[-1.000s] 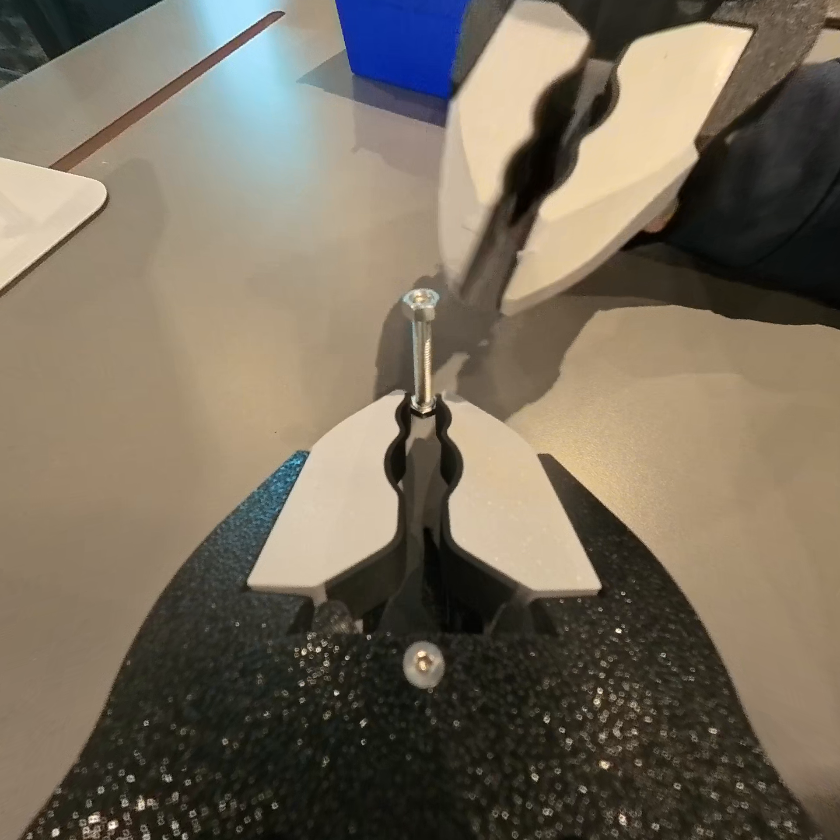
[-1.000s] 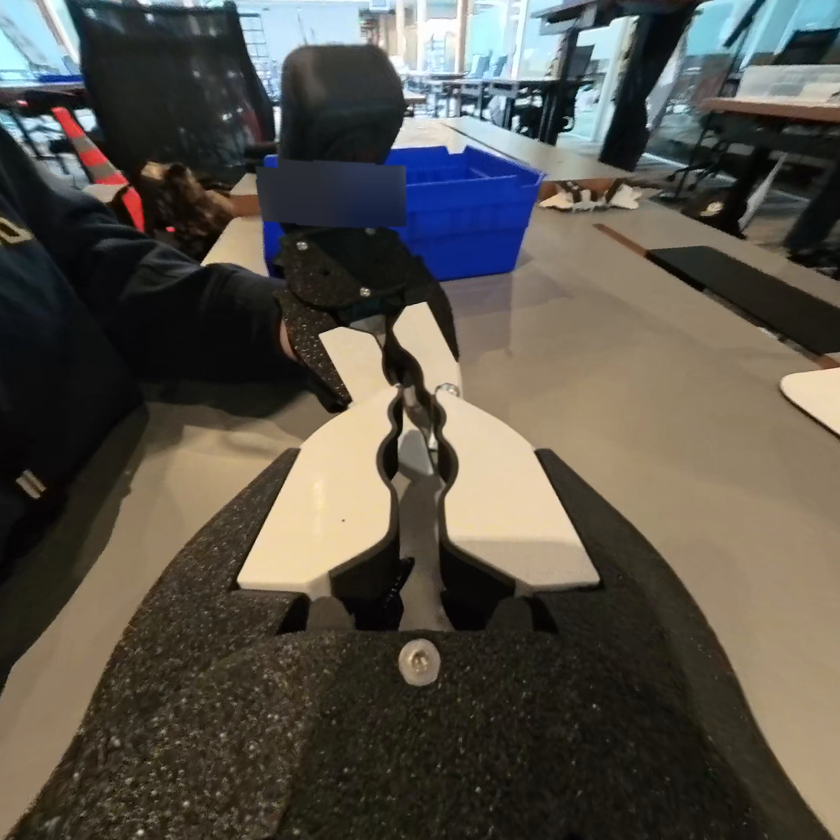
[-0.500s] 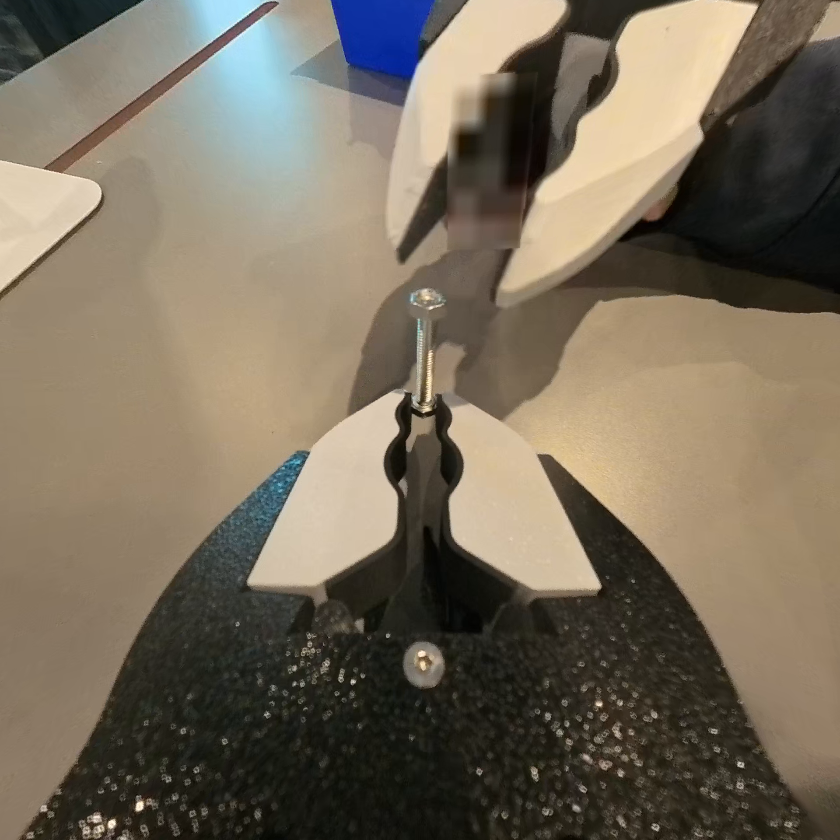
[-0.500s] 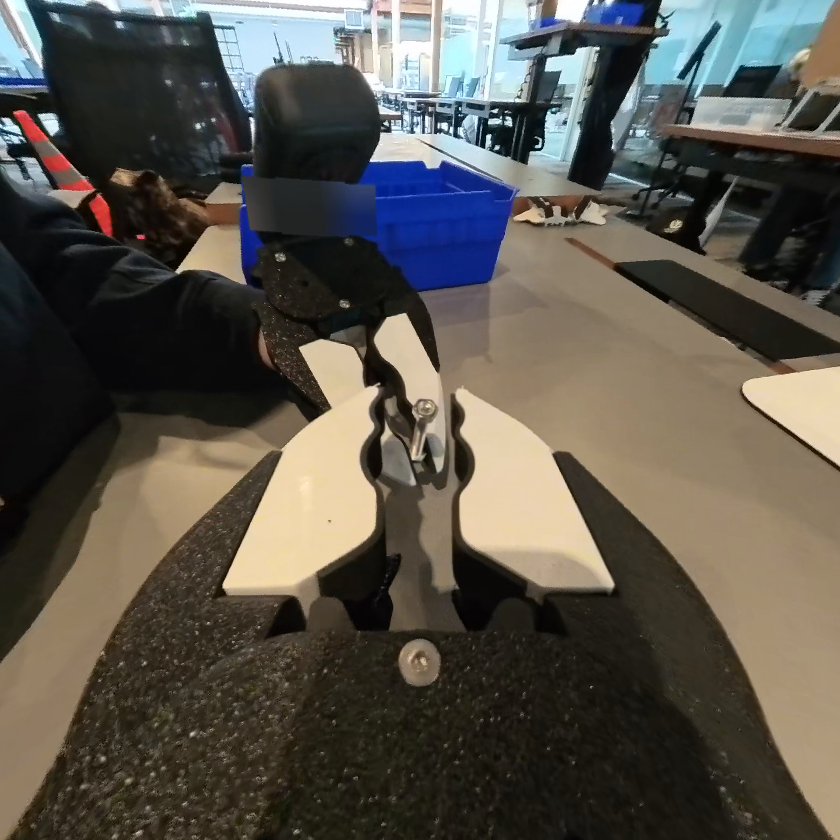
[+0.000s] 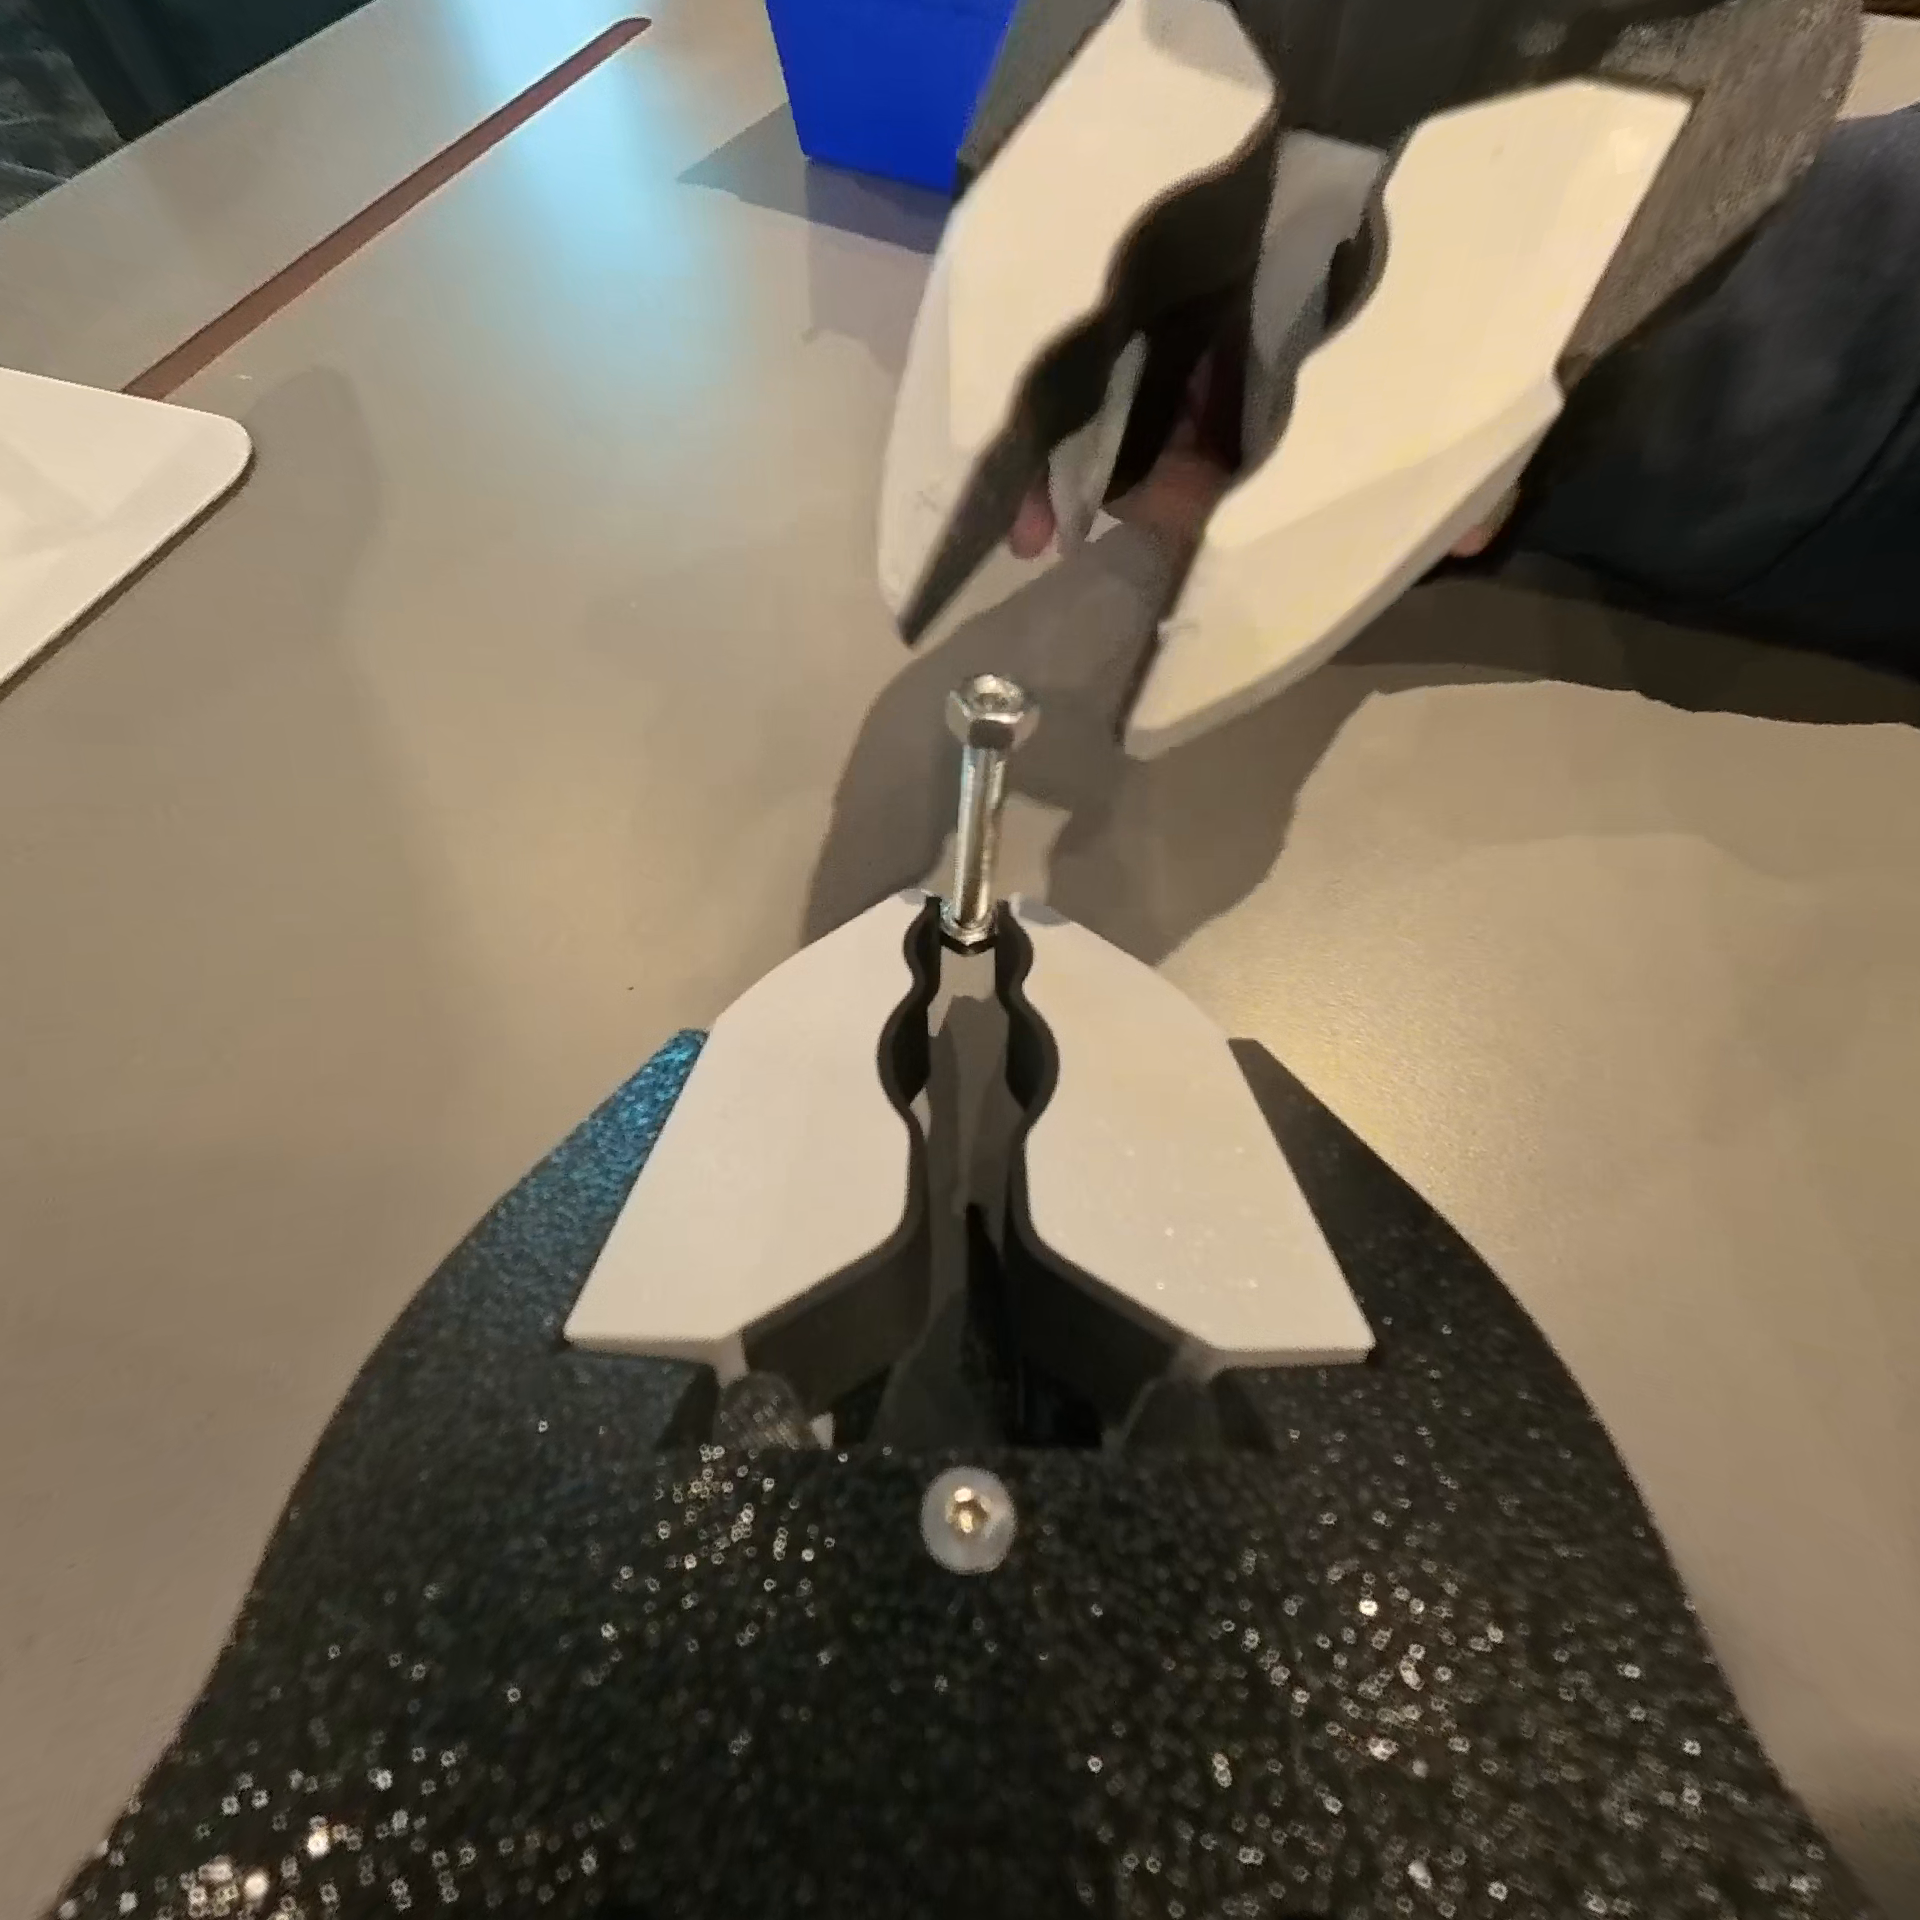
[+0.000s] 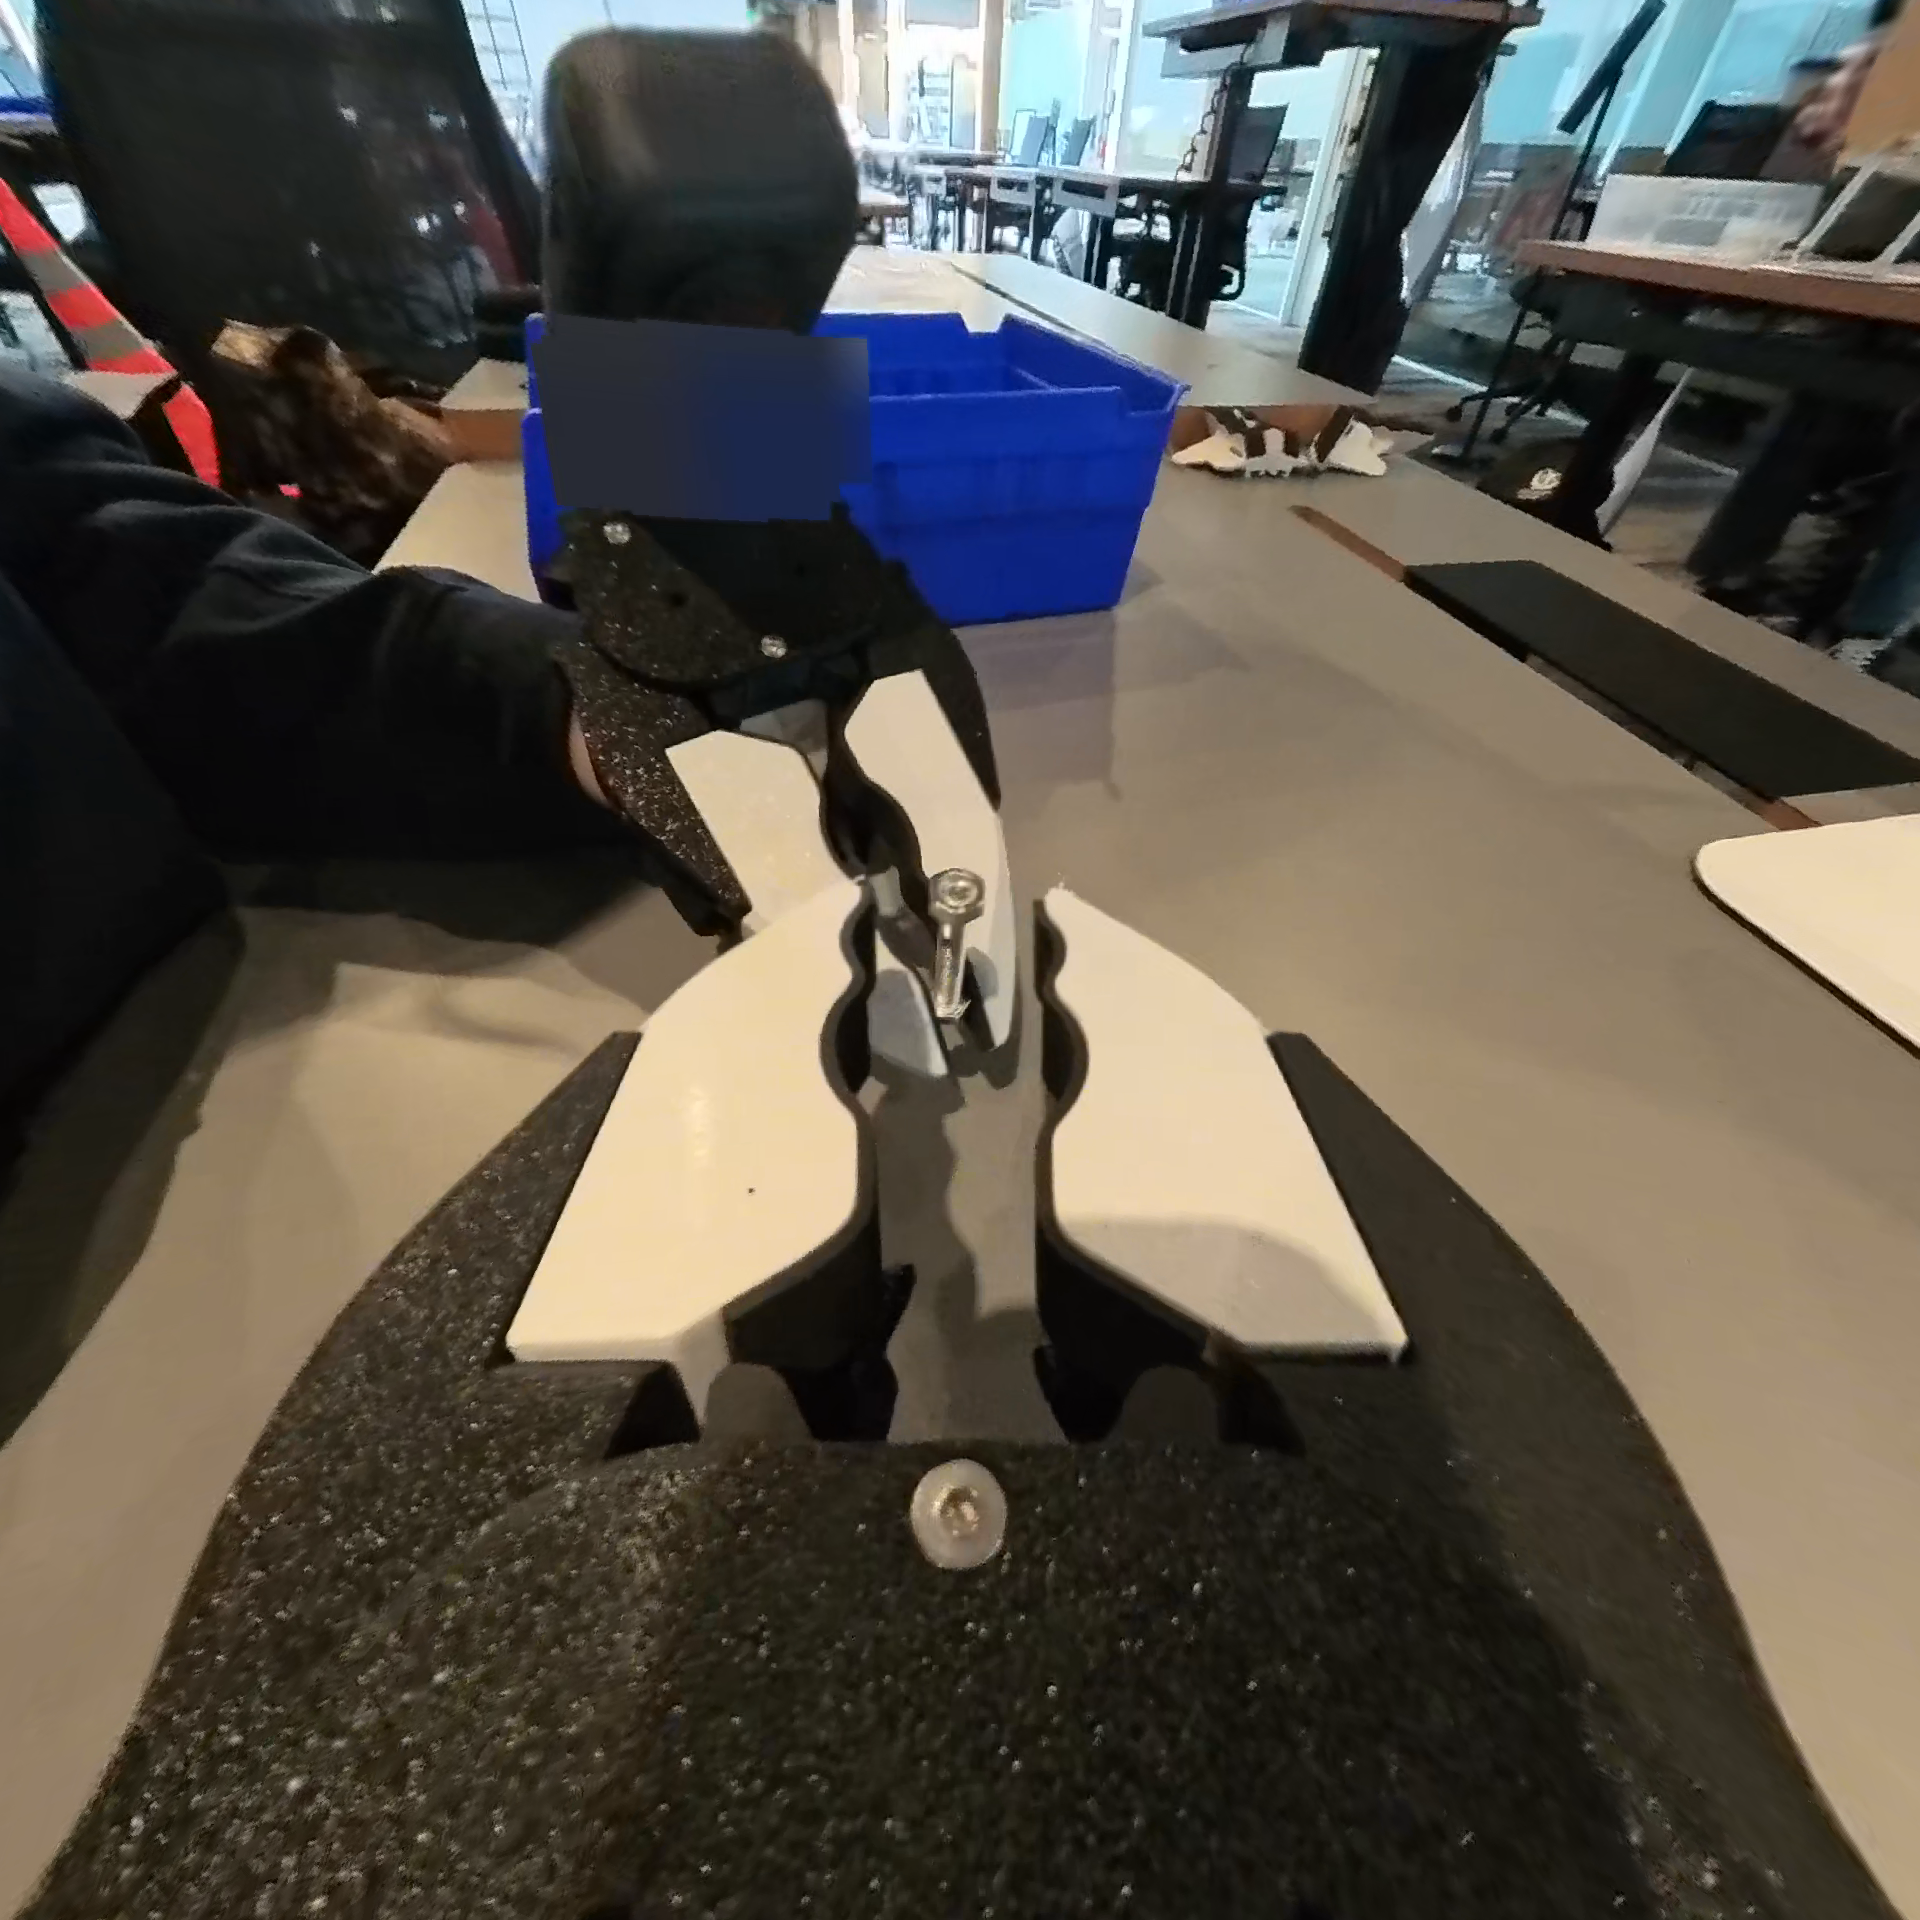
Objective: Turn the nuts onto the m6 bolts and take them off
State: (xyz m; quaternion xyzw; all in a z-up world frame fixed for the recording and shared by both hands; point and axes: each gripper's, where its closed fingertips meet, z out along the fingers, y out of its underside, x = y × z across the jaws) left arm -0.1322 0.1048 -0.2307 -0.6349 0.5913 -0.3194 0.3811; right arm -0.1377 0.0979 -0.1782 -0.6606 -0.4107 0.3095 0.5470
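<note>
A grey table [image 6: 1351,831] is stretching under both grippers. A blue bin [image 6: 1018,488] is sitting at its far side, a white board [image 6: 1829,914] lying near the right edge. The left gripper [image 5: 971,920] is pinching the lower end of a silver bolt [image 5: 982,821], its hex head pointing up. The right gripper [image 6: 951,914] is hovering just above it, fingers spread apart, holding nothing.
</note>
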